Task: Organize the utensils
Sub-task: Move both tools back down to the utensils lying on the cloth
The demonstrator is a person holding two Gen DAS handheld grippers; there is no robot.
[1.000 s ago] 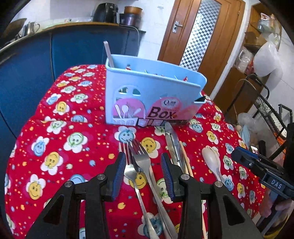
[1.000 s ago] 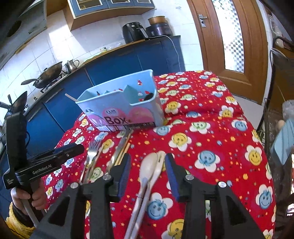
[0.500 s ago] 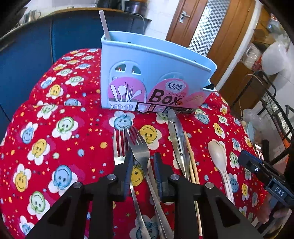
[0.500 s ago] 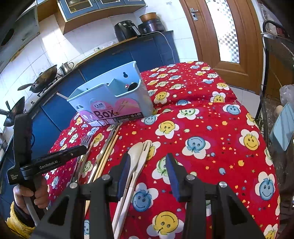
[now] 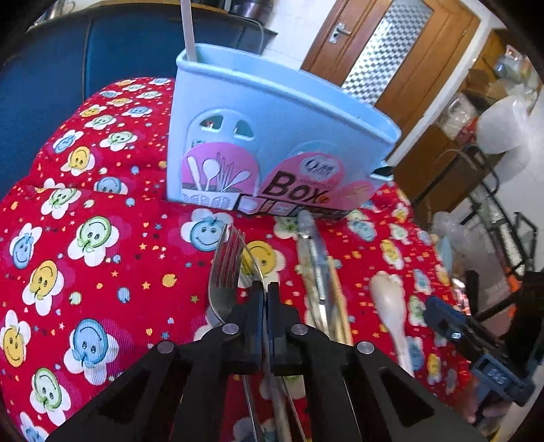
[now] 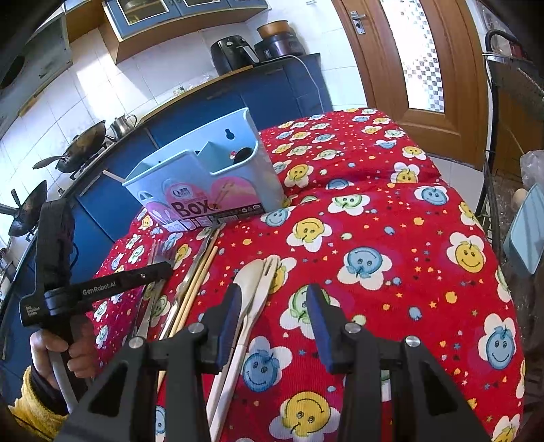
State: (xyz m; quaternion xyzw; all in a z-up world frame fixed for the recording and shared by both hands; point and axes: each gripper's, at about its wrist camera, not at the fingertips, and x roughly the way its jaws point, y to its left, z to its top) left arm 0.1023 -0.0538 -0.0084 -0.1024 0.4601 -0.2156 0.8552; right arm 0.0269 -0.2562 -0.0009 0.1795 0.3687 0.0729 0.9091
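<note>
My left gripper (image 5: 264, 299) is shut on a steel fork (image 5: 224, 268), which stands on its edge with its tines toward the light blue utensil holder (image 5: 272, 136). A second fork lies close beside it; whether it is pinched too I cannot tell. In the right wrist view the left gripper (image 6: 166, 270) sits over the forks (image 6: 159, 248), in front of the holder (image 6: 204, 176). My right gripper (image 6: 272, 319) is open above the red cloth. A white spoon (image 6: 250, 282) and a white slotted spatula (image 6: 269, 272) lie just inside its left finger, untouched.
A steel knife (image 5: 314, 251) and wooden chopsticks (image 5: 340, 306) lie between forks and spoon on the red smiley tablecloth (image 6: 391, 272). A white handle (image 5: 187, 27) sticks up from the holder. Blue cabinets stand behind, metal racks and a chair at the right.
The left jaws have closed from wide apart onto the fork, which turned from flat onto its edge, and the left hand tilted closer to the holder. The right gripper stays open.
</note>
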